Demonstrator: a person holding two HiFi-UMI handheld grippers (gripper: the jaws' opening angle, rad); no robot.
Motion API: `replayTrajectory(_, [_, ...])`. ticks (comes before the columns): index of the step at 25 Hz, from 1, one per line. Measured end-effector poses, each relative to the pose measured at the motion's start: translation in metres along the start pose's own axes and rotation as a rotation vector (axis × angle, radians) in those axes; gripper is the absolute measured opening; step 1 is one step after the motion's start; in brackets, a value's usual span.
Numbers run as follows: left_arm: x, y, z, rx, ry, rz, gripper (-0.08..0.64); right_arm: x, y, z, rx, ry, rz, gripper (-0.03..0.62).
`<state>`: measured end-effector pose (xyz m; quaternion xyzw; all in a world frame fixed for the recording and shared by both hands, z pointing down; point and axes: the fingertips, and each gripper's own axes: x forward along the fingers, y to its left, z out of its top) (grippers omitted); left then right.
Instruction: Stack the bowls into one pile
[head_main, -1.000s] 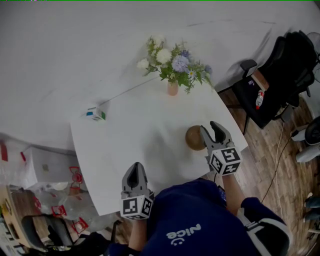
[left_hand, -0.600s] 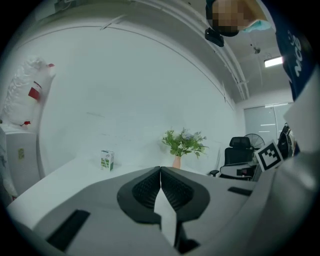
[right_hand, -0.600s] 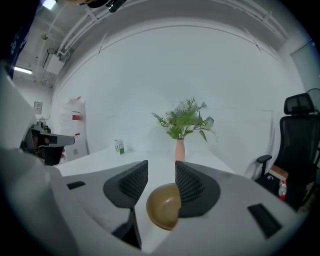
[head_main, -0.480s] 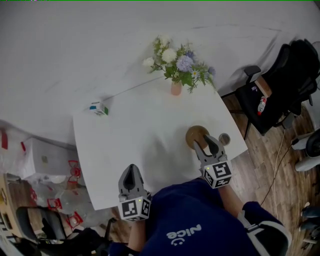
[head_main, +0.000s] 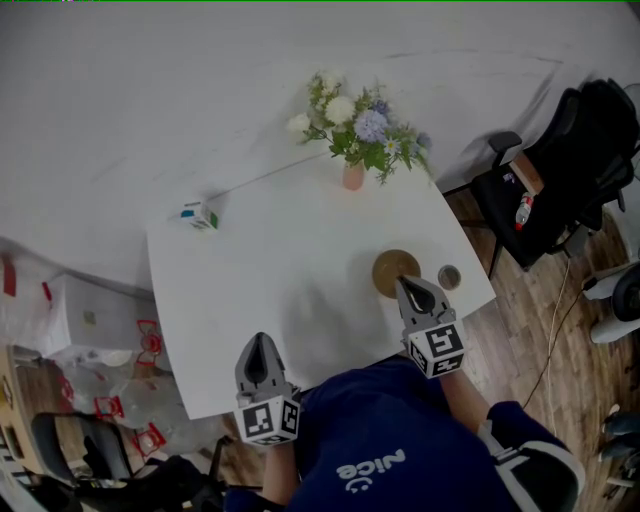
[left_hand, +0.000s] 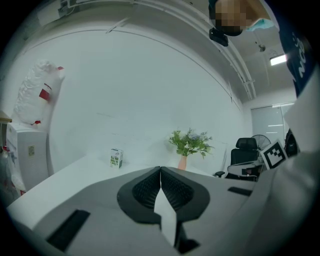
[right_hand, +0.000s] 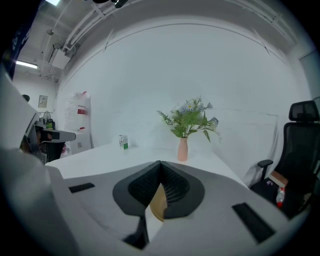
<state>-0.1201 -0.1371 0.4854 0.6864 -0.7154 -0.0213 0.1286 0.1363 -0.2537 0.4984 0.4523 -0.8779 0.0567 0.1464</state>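
Observation:
A brown bowl (head_main: 393, 268) sits on the white table (head_main: 260, 270) toward its right front. A smaller grey-brown bowl (head_main: 449, 276) stands just right of it, apart. My right gripper (head_main: 408, 283) points at the brown bowl's near edge, its jaws closing and tip to tip. In the right gripper view the jaws (right_hand: 160, 163) meet, and the brown bowl (right_hand: 158, 202) shows through the gap below the tips. My left gripper (head_main: 260, 340) hangs over the table's front edge, shut with nothing in it (left_hand: 160, 169).
A pink vase of flowers (head_main: 352, 176) stands at the table's far side, and a small green-and-white carton (head_main: 197, 214) at its far left corner. A black office chair (head_main: 560, 170) is to the right on the wooden floor. Bags and boxes (head_main: 90, 340) lie on the left.
My right gripper drew back toward me from beside the brown bowl and its jaws went from wide open to shut. The small bowl came into sight. The left gripper shifted slightly.

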Motion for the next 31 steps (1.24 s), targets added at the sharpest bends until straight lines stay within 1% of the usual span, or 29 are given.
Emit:
replayTrajectory(6, [-0.003,0.006,-0.003,-0.014,0.01,0.008,0.018,-0.001,0.0,-0.005,-0.01,0.028,-0.005,0.021])
replayTrajectory(13, [-0.007,0.0,-0.009,-0.016,0.02,-0.001,0.018,-0.004,0.001,-0.013,-0.02,0.05,0.005,0.021])
replayTrajectory(31, [-0.006,-0.005,-0.016,-0.028,0.041,-0.003,0.018,0.002,0.001,-0.012,-0.047,0.056,0.032,0.021])
